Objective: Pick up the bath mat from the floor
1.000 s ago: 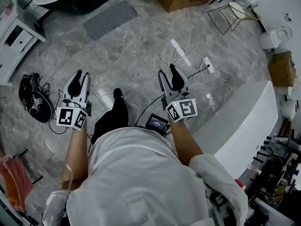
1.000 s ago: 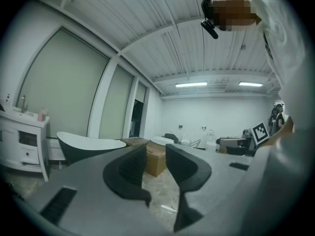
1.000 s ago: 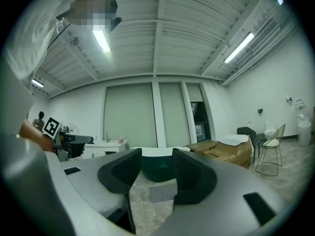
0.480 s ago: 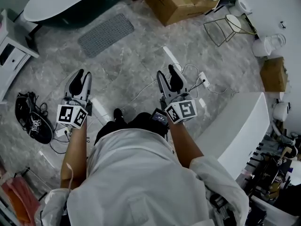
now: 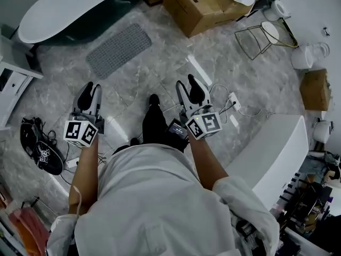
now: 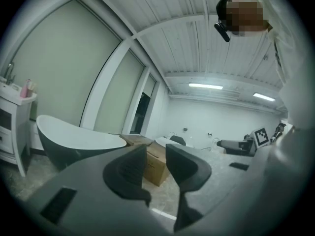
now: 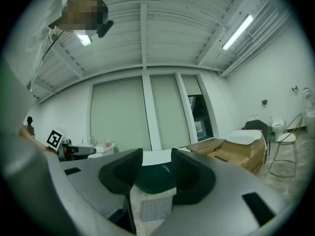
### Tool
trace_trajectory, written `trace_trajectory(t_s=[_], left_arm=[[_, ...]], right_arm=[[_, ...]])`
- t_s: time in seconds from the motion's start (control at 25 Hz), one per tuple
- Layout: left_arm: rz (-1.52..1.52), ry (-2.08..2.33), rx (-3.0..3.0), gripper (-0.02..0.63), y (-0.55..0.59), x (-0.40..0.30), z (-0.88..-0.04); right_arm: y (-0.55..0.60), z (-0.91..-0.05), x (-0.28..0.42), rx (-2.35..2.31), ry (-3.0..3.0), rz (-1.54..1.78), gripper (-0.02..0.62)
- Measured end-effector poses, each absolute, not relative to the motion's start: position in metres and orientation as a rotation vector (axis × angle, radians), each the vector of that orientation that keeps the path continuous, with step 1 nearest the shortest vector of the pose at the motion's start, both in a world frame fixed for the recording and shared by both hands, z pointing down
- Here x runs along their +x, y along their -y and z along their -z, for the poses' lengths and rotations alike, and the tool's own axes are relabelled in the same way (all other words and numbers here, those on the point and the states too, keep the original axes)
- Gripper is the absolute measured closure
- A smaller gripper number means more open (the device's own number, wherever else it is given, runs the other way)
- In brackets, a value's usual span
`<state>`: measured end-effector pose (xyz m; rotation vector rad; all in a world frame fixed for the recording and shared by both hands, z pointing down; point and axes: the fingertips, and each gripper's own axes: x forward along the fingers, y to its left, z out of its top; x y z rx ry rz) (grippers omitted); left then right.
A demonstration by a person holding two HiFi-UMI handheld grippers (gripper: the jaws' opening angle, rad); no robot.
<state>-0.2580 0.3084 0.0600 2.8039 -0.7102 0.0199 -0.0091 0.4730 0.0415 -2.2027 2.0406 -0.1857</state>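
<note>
The bath mat [image 5: 118,50] is seen lying flat on the marble floor [image 5: 160,63] in the upper left of the head view. It is placed just below the dark freestanding bathtub [image 5: 69,4] and to the left of a cardboard box [image 5: 205,4]. It is not touched and is well apart from both claws.

The left claw [image 5: 89,88] is held at the left centre of the frame. Its jaws are parted by a narrow gap, and in the left gripper view nothing is found between them; only the box and the floor are seen far behind.

The right claw [image 5: 188,82] is held right of centre, just left of a tangle of white cables [image 5: 221,95]. Its jaws are apart and are closing, with nothing gripped. Through their gap in the right gripper view the mat is seen low in the frame, with the bathtub behind it.
</note>
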Motion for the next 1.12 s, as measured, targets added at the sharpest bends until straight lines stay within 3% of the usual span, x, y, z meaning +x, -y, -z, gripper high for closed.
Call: trace_trajectory(t_s=[0.32,0.56,0.8,1.12], left_arm=[[-0.114,0.901,2.772,0.486,-0.218,-0.163,-0.059],[-0.111,1.114,2.674,0.486,-0.153,-0.150,-0.061],[-0.133,1.263,2.541,0.484,-0.109,-0.171,-0.091],[-0.145,1.262,2.219,0.477,-0.047,-0.208,-0.213]], right_arm=[[-0.345,-0.043,0.112,-2.062,-2.218,0.220,0.399],[-0.256,-0.064,0.175,-1.980,-2.312,0.262,0.400],[-0.179,-0.096,0.192,-1.910,-2.381,0.384,0.400],[-0.083,-0.203,0.168,-1.815,-2.439,0.833,0.400]])
